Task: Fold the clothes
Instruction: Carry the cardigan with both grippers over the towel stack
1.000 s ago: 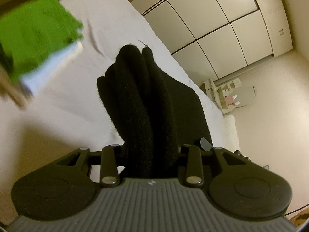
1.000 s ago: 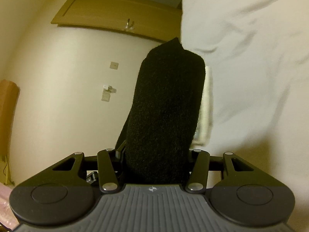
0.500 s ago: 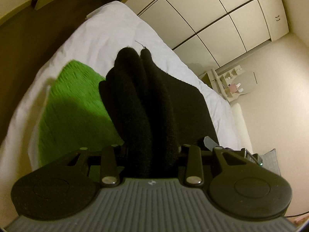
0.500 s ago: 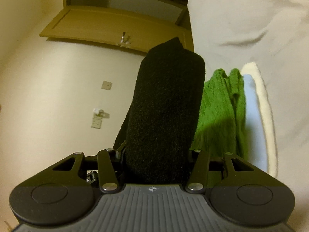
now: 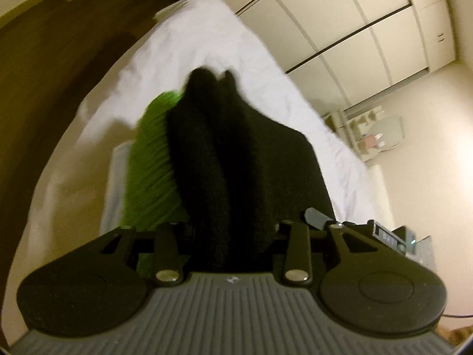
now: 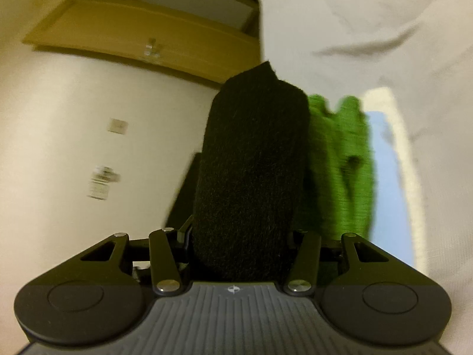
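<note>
Black knit fabric (image 5: 236, 159) is filling the middle of both views, bunched thick between each pair of fingers and held up above the bed (image 5: 183, 47). The left gripper (image 5: 230, 236) is clamped on one bundle of this black garment, and the right gripper (image 6: 242, 236) is pinching another thick roll of it (image 6: 251, 162); the fingers themselves are hiding under the cloth. Just beyond, at about ten o'clock from the left gripper and two o'clock from the right, a folded green knit (image 6: 340, 162) is lying on a pale blue piece (image 6: 387, 162), stacked on the white sheet. My worry: with the black knit gathered so loosely in both grips, it could be sagging out of shape or slipping free, and lowering it carelessly could be knocking the green stack askew.
</note>
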`<state>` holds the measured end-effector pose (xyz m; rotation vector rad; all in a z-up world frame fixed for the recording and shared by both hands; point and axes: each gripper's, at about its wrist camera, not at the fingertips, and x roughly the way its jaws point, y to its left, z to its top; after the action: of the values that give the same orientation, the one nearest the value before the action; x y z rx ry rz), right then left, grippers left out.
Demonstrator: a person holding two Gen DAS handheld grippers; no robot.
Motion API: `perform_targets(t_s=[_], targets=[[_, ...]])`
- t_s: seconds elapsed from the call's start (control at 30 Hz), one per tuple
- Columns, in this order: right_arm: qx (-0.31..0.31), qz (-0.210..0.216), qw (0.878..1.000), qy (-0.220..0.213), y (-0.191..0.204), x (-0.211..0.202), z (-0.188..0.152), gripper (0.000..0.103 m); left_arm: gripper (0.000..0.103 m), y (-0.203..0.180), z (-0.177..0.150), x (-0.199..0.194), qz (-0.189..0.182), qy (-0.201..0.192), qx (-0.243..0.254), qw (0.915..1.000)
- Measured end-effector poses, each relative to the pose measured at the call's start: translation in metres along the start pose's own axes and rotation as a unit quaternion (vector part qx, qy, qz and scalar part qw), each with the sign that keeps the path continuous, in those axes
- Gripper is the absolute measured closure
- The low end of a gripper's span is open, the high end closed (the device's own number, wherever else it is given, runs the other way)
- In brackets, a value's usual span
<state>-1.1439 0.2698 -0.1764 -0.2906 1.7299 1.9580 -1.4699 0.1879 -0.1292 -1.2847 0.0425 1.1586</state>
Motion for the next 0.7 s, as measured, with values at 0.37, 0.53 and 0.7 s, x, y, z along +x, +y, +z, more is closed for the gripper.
perform_targets(t_s=[0.37,0.53,0.7], targets=[[-0.135,-0.134,0.98,-0.052,0.052,-0.052,-0.012,0.032,0.07,-0.035,-0.007,-0.062,0.122,-0.065,0.035,0.9897],[-0.275,-0.172,0.945,-0.032,0.098,-0.07,-0.041,0.053,0.082,-0.091,-0.026,-0.066,0.156,-0.057,0.15,0.9746],[-0.343,-0.207,0.916,0.0,0.11,-0.054,-0.066,0.064,0.09,-0.089,-0.042,-0.031,0.194,-0.011,0.192,0.9618]])
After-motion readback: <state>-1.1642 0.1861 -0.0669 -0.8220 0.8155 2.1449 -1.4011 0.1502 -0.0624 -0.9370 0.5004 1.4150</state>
